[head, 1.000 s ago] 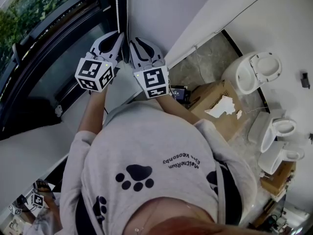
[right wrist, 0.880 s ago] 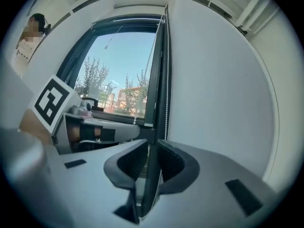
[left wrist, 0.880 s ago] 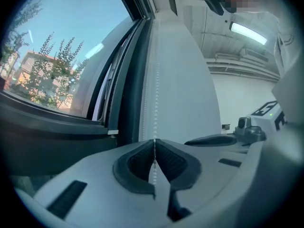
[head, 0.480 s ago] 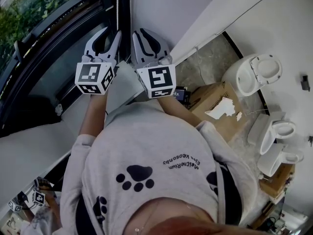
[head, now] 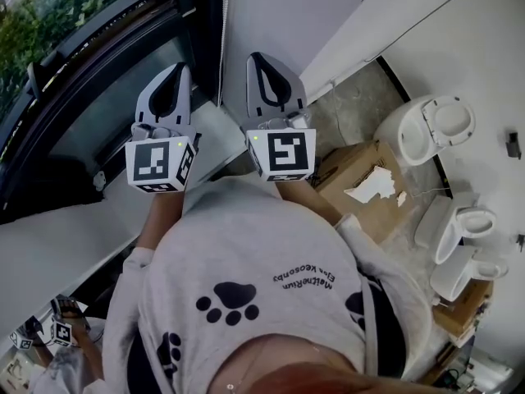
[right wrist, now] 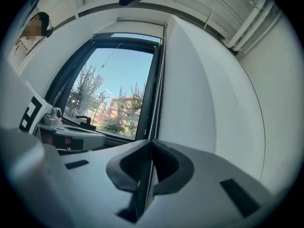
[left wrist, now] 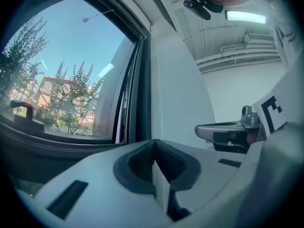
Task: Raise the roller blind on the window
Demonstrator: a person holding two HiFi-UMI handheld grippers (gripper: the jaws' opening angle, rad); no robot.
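Jaws of the right gripper [right wrist: 151,144] have just closed on the bead chain [right wrist: 156,99].

L tool [head: 178,68], R tool [head: 257,57]: higher, closed.

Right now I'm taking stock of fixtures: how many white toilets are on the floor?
3 toilets: one beside the cardboard box, two more close together nearer the right edge of the head view. Others may be hidden outside it.
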